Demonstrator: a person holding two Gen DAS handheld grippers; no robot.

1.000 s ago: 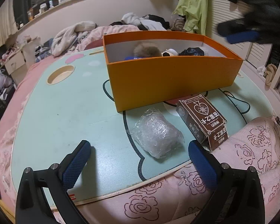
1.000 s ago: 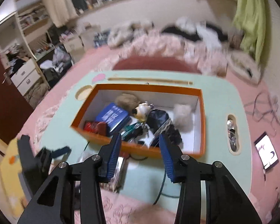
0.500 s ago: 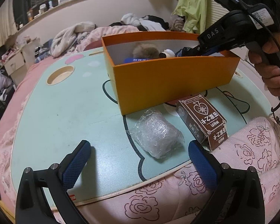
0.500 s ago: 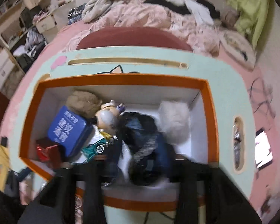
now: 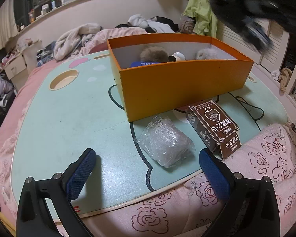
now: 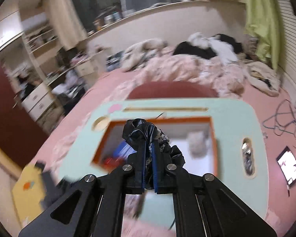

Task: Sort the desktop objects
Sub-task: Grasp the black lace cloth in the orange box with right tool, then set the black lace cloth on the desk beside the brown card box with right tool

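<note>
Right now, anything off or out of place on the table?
The brown card box lies by the table edge with its end flap open. The right gripper holds a dark fabric item above the orange box.

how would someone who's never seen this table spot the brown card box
Find the big orange box on the pale green table. Just outside its near wall lie two loose things: a crinkly clear plastic bundle and, to its right at the table's edge, the brown card box. It alone is hard-edged and dark, with a spade emblem and printed characters.
</note>
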